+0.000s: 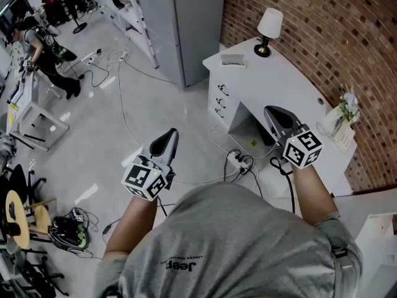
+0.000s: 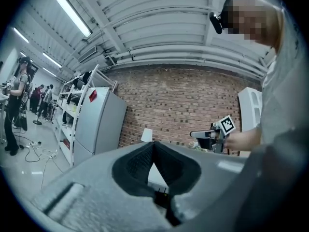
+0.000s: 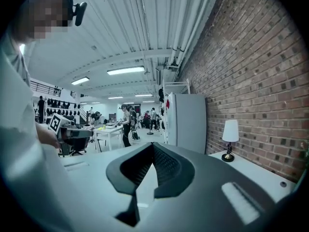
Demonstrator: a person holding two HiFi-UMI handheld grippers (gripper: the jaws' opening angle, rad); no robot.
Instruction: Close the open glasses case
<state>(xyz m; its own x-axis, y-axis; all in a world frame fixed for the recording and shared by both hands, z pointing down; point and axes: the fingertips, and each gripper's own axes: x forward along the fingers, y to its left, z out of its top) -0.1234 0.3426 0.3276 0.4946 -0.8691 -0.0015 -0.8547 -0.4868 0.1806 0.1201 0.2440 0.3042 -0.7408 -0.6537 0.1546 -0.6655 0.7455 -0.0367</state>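
Observation:
On the white desk (image 1: pixel 291 85), next to a lamp, lies a small grey flat thing (image 1: pixel 232 59); it is too small to tell whether it is the glasses case or whether it stands open. No case shows in either gripper view. My left gripper (image 1: pixel 170 134) hangs over the floor, well left of the desk, shut and empty (image 2: pixel 153 143). Above the desk's front edge my right gripper (image 1: pixel 273 113) is also shut with nothing between its jaws (image 3: pixel 153 145). Each gripper shows in the other's view: the right gripper (image 2: pixel 200 135) and the left gripper (image 3: pixel 79 133).
A white table lamp (image 1: pixel 268 30) and a vase of flowers (image 1: pixel 347 107) stand on the desk, against a brick wall (image 1: pixel 347 30). A tall grey fridge (image 1: pixel 186 23) is left of the desk. Cables and a power strip (image 1: pixel 242 163) lie on the floor. People stand at the far left (image 1: pixel 43 48).

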